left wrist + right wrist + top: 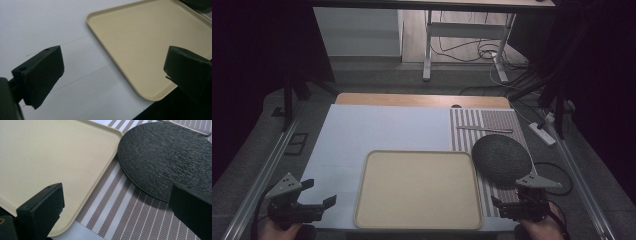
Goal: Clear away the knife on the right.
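right gripper hovers low at the near right table corner, jaws wide, holding nothing; left gripper likewise spread at the near left. between them lies a beige tray, flat and bare, touching a dark textured round plate on the striped placemat.

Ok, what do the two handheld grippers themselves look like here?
Both the left gripper and the right gripper are black, each with two blocky, flat-faced fingers and a grey three-cornered plate on top. A dark cable loops on the floor behind the right one.
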### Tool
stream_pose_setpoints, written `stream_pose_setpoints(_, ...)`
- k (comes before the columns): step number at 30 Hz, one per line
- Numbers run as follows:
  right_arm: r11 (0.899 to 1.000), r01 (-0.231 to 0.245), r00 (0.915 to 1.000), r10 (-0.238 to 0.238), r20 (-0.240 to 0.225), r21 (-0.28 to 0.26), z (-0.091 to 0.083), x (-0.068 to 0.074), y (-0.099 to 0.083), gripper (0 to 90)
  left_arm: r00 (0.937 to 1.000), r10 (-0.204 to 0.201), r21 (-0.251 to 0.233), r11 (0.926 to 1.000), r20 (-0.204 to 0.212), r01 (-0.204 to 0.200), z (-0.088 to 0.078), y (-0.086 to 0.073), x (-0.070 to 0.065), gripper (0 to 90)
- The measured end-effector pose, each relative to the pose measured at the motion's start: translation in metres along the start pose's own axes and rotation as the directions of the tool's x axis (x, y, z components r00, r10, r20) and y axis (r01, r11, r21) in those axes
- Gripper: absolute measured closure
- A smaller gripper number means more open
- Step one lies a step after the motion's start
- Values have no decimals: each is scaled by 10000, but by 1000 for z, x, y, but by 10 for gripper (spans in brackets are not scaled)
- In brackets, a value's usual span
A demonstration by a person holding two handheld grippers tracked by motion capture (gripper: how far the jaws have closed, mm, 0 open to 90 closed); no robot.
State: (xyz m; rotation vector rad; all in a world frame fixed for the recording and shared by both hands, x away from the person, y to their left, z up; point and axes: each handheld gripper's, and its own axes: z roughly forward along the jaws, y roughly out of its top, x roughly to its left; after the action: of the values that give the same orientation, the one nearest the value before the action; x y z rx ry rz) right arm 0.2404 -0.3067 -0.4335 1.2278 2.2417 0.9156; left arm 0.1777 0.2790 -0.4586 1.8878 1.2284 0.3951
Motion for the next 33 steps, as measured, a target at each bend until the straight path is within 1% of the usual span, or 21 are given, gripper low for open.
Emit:
stream_pose_setpoints(4,10000,1,9999,-1,-111,14,1,0,1,10,10000,-11,-53,10000,-38,11,-1,-1,0,26)
stream_pose_setpoints(8,9999,19,9996,-16,-279,108,2,-1,1,11,9999,-19,23,10000,-108,19,0,0,0,26)
stream_pose_setpoints(14,9997,99,9994,-91,-345,225,3,0,1,11,9998,57,106,9999,-192,-55,1,0,-2,28)
stream_pose_setpoints(20,9993,116,9995,-105,-306,344,4,0,2,11,9997,35,135,9999,-234,-31,1,0,-2,29)
stream_pose_setpoints(28,9992,41,9990,-23,-437,407,4,-1,2,10,9997,40,144,9999,-260,-36,1,0,-2,30)
stream_pose_setpoints(31,9992,123,9991,-106,-422,392,4,-1,3,10,9997,9,140,9999,-256,-6,1,0,-2,30)
stream_pose_setpoints(33,9989,290,9992,-280,-276,363,5,0,3,10,9997,2,149,9999,-255,1,1,0,-1,30)
